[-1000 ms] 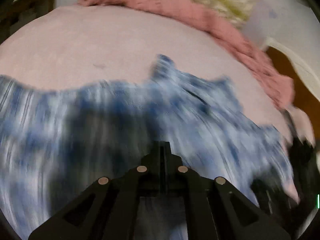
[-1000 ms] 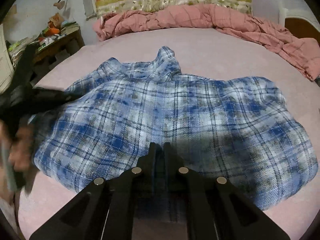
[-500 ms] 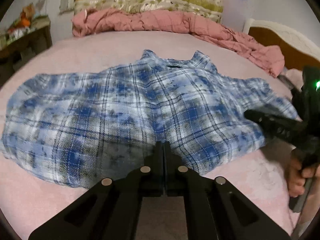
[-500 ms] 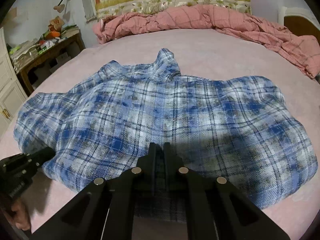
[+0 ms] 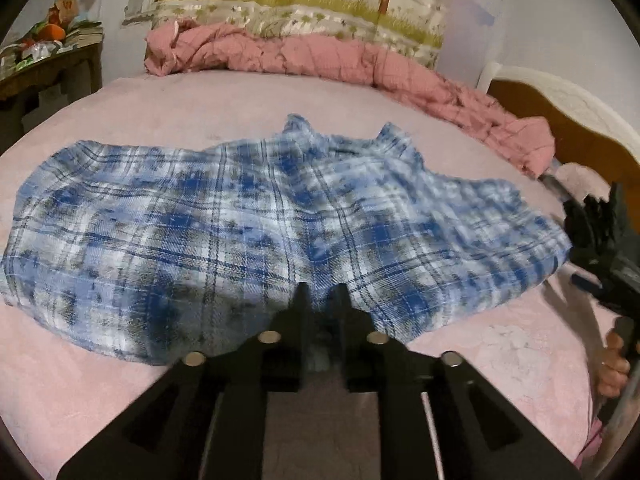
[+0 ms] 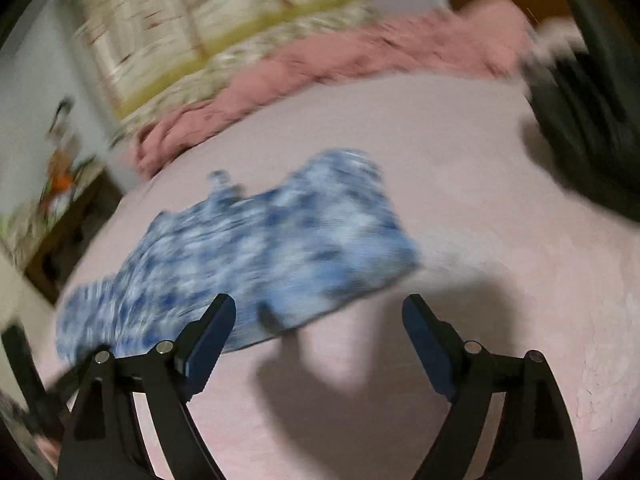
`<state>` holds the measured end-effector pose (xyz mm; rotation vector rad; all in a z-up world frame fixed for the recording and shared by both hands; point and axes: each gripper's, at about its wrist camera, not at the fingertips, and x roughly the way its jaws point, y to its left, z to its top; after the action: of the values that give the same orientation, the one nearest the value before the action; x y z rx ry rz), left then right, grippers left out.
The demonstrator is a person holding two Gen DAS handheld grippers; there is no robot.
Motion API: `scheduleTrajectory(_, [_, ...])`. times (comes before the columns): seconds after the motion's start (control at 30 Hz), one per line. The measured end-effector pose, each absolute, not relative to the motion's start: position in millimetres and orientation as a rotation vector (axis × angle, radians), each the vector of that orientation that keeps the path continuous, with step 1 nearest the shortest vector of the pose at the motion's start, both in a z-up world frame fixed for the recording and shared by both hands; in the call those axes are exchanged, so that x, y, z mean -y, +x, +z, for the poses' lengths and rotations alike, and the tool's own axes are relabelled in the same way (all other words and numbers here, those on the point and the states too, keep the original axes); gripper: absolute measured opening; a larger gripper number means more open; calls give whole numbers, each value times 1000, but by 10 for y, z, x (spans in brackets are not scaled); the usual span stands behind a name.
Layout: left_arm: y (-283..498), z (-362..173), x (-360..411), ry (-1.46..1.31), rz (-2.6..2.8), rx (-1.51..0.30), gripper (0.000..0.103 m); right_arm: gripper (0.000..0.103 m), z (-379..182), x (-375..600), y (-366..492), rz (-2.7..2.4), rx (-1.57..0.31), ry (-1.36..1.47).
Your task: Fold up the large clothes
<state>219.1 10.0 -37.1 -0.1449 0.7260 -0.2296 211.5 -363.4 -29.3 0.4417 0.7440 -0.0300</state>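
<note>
A blue and white plaid shirt (image 5: 240, 220) lies spread flat on the pink bed sheet (image 5: 200, 120), collar toward the far side. My left gripper (image 5: 321, 292) sits at the middle of its near hem. Its jaws are opening, a narrow gap shows between them with the hem cloth in it, and the pads do not press on it. My right gripper (image 6: 318, 308) is opening wide over bare sheet with nothing between its fingers, and the shirt (image 6: 260, 248) lies blurred to its left. In the left wrist view the right gripper (image 5: 600, 248) is at the shirt's right end, with a hand (image 5: 612, 364) below it.
A crumpled pink quilt (image 5: 360, 60) runs along the far side and down the right. Behind it stands patterned bedding (image 5: 300, 12). A cluttered side table (image 5: 44, 52) is at the left and a wooden bed frame (image 5: 560, 120) at the right. A dark blurred mass (image 6: 592, 120) fills the upper right.
The left gripper's jaws have parted from shut at the hem. The right gripper has let go of the hem, opened wide and swung right off the shirt while rolling.
</note>
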Motion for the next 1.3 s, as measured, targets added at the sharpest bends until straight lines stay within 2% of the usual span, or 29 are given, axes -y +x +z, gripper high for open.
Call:
scheduleTrajectory(0.03, [2151, -349, -139, -158, -215, -702, 31, 86, -351, 3747, 2152, -46, -768, 488])
scheduleTrajectory(0.07, [2116, -331, -185, -176, -202, -679, 47, 87, -401, 3838, 2178, -26, -772, 540])
scheduleTrajectory(0.1, [2087, -319, -235, -197, -193, -661, 52, 86, -441, 3899, 2188, -4, -755, 580])
scheduleTrajectory(0.23, [2059, -311, -344, -251, -195, -631, 53, 86, -499, 4030, 2324, -8, -699, 673])
scheduleTrajectory(0.3, [2044, -298, -365, -258, -186, -619, 53, 80, -518, 4062, 2367, -74, -670, 704])
scheduleTrajectory(0.37, [2015, -279, -375, -264, -173, -600, 53, 46, -522, 3966, 2439, -159, -704, 647])
scheduleTrajectory(0.4, [2002, -272, -392, -271, -172, -591, 53, 36, -534, 3918, 2465, -150, -718, 632])
scheduleTrajectory(0.43, [1997, -272, -414, -283, -176, -586, 53, 22, -535, 3887, 2478, -134, -722, 622])
scheduleTrajectory(0.47, [2007, -280, -420, -292, -177, -588, 53, 17, -504, 3855, 2470, -124, -712, 607])
scheduleTrajectory(0.53, [2025, -299, -430, -303, -177, -596, 53, 14, -369, 3767, 2429, -130, -660, 542])
scheduleTrajectory(0.67, [1980, -289, -457, -310, -160, -572, 53, 14, 48, 3180, 2390, -142, -564, 232])
scheduleTrajectory(0.8, [1925, -282, -508, -338, -140, -542, 53, 14, 270, 2541, 2424, 10, -577, 147])
scheduleTrajectory(1.07, [1934, -310, -556, -366, -122, -543, 53, 14, 87, 1455, 2553, 240, -668, 159])
scheduleTrajectory(1.17, [1935, -316, -557, -367, -121, -543, 53, 14, -129, 1332, 2618, 187, -716, 122])
scheduleTrajectory(1.3, [1944, -327, -571, -375, -125, -546, 53, 14, -56, 1379, 2505, 234, -682, 153])
